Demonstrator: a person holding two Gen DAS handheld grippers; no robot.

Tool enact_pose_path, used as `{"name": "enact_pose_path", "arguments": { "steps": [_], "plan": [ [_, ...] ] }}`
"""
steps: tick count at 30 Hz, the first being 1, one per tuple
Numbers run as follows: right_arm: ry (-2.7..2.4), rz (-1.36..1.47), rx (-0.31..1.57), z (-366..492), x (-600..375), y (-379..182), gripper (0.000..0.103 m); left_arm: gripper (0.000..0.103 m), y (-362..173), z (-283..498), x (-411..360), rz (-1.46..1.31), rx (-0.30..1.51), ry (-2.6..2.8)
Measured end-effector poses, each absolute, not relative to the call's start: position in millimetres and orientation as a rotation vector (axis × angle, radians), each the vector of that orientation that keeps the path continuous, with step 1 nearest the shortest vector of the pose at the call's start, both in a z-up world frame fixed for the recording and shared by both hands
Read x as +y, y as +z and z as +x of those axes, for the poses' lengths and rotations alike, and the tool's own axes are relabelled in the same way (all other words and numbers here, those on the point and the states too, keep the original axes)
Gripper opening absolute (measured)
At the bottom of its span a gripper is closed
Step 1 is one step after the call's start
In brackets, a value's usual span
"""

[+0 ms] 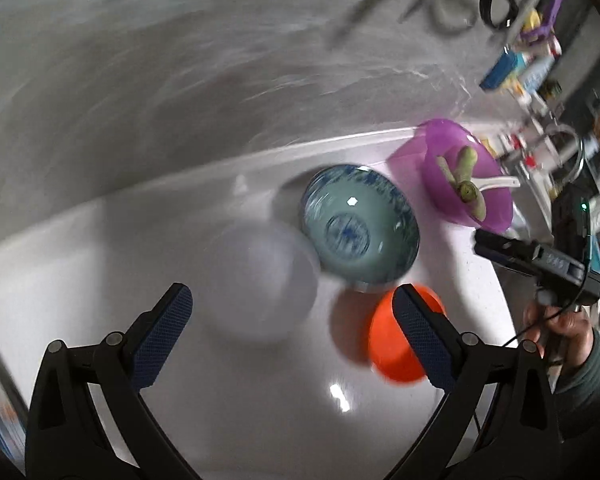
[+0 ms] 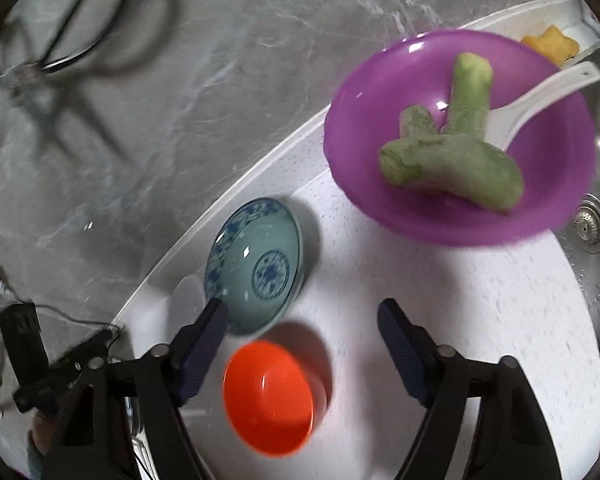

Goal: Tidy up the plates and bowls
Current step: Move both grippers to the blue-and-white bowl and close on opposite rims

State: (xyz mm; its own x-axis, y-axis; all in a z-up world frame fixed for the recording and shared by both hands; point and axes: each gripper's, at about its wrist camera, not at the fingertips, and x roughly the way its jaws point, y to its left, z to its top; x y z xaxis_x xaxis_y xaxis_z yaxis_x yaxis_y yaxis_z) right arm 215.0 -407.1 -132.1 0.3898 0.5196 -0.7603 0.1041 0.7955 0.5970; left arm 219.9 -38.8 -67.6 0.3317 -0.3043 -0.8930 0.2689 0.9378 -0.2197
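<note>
Right now your left tool (image 1: 292, 332) and right tool (image 2: 300, 344) hover released above the white surface (image 2: 440, 300); the blue-patterned bowl (image 2: 256, 266) sits between blurred white bowl (image 1: 260, 280) and orange bowl (image 2: 270, 396).

A white speckled counter (image 2: 440, 280) with a raised rim carries the dishes. Directly on it stand a blue-patterned celadon bowl (image 2: 260, 264) near the rim, a small orange bowl (image 2: 270, 398) just beside it, and a purple bowl (image 2: 456, 136) farther along, holding green vegetable pieces (image 2: 456, 156) and a white spoon (image 2: 540, 96). In the left wrist view a blurred pale bowl (image 1: 260, 280) sits beside the celadon one. A grey marble wall (image 2: 180, 100) rises behind the rim.
</note>
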Motion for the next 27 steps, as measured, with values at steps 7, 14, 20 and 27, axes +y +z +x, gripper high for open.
{"name": "enact_pose_path", "arguments": {
  "steps": [7, 14, 20, 27],
  "plan": [
    [0.248, 0.550, 1.217, 250.9, -380.1, -159.2, 0.069, 0.087, -105.8, 291.7, -89.6, 0.149, 1.228, -0.426],
    [0.243, 0.519, 1.278, 266.5, -372.3, -174.6, 0.068, 0.071, -149.5, 311.2, -95.2, 0.167, 1.302, -0.480],
    [0.263, 0.503, 1.302, 271.6, -361.7, -179.8, 0.065, 0.064, -160.4, 321.1, -98.1, 0.182, 1.316, -0.482],
    [0.258, 0.489, 1.317, 278.7, -356.2, -183.8, 0.058, 0.031, -174.2, 324.6, -105.5, 0.204, 1.355, -0.521]
  ]
}}
